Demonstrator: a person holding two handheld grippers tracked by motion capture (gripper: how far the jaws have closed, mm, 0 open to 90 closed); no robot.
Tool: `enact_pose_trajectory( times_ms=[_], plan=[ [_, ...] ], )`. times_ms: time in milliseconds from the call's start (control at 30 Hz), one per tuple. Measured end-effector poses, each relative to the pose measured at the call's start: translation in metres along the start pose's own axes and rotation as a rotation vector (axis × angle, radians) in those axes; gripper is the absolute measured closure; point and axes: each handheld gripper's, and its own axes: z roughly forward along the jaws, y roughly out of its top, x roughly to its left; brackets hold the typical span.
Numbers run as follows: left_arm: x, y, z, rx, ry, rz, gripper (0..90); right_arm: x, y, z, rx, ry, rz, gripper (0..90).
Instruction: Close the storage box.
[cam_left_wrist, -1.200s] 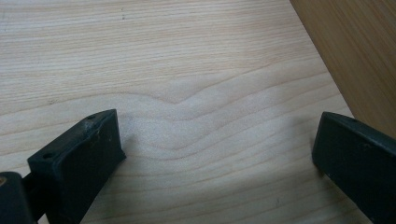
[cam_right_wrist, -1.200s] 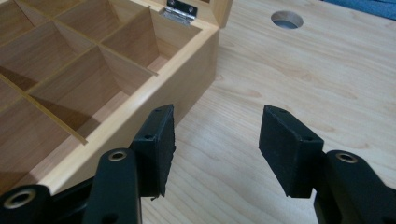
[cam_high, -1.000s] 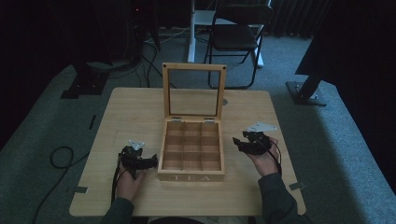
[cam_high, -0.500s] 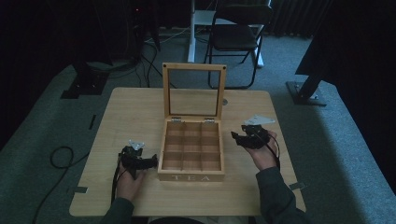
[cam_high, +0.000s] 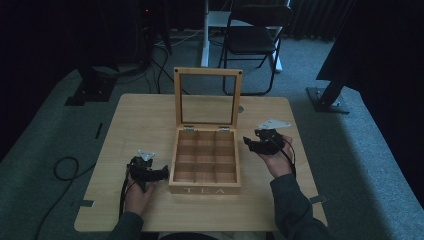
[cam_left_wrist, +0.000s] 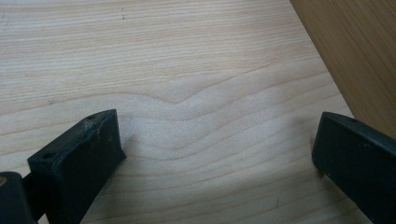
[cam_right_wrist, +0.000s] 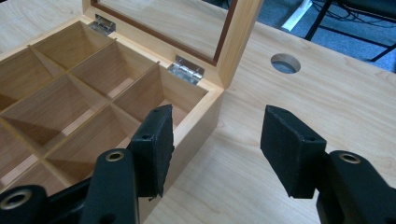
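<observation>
A wooden tea box (cam_high: 205, 160) with several empty compartments stands mid-table, its glass-paned lid (cam_high: 207, 97) upright. My right gripper (cam_high: 248, 144) hovers at the box's right side near the back, held by a hand. Seen along the right gripper (cam_right_wrist: 217, 135), one jaw hangs over a back compartment and the other over bare table, with the box's right wall (cam_right_wrist: 201, 116) lower down between them. Its jaws have just been opening a little and nothing is pressed between them. My left gripper (cam_high: 162, 172) rests left of the box. The left gripper (cam_left_wrist: 215, 149) is open over bare table beside the box's side (cam_left_wrist: 364, 56).
The table (cam_high: 125, 125) has a round cable hole (cam_high: 240, 108) behind the box's right corner, also seen beyond the right jaws as the cable hole (cam_right_wrist: 285, 63). A folding chair (cam_high: 255, 40) stands beyond the far edge. A cable (cam_high: 62, 167) loops on the floor at left.
My right gripper has lifted and moved a little left, toward the box's right wall. The left gripper has stayed where it was.
</observation>
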Motion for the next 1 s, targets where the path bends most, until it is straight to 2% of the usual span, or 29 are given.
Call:
enact_pose_trajectory(
  times_ms=[333, 633, 1000],
  plan=[
    [0.0, 0.0, 0.0, 0.0, 0.0, 0.0, 1.6, -0.003, 0.014, 0.007, -0.009, -0.006, -0.006, 48.0],
    [0.0, 0.0, 0.0, 0.002, 0.0, 0.002, 1.6, -0.008, 0.023, 0.014, -0.017, 0.002, 0.018, 52.7],
    [0.0, 0.0, 0.0, 0.001, -0.001, -0.001, 1.6, -0.012, 0.032, 0.028, -0.019, 0.001, 0.036, 50.7]
  ],
)
